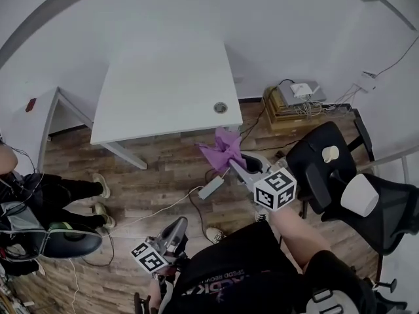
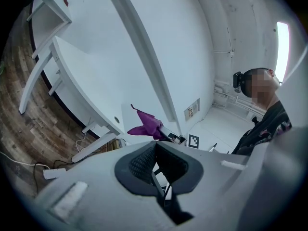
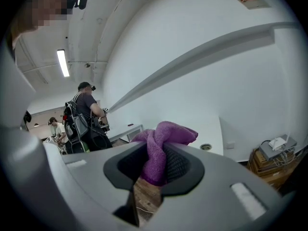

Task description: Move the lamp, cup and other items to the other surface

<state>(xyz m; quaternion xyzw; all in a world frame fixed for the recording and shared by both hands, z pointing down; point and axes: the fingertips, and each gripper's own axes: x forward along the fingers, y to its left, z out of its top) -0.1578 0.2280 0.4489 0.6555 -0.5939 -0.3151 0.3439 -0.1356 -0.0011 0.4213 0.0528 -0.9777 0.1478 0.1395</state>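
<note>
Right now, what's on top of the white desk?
Only a round cable hole shows in the desk top, near a corner. The purple cloth is held in the right gripper, short of the desk, over the floor. No part of the top is covered.

A room with plain white walls (image 1: 196,8) and a floor of brown wood planks (image 1: 157,169). Seen from above, a white rectangular desk (image 1: 163,84) stands against the wall, with a round cable hole (image 1: 220,107) near one front corner. Left of it is part of a second pale table (image 1: 26,129). Right of it, a low wooden crate (image 1: 288,113) sits by the wall, tangled with white cables. A black office chair (image 1: 324,165) stands near the crate. A white power strip (image 1: 211,188) lies on the floor. A long ceiling strip light (image 3: 62,63) glows.
</note>
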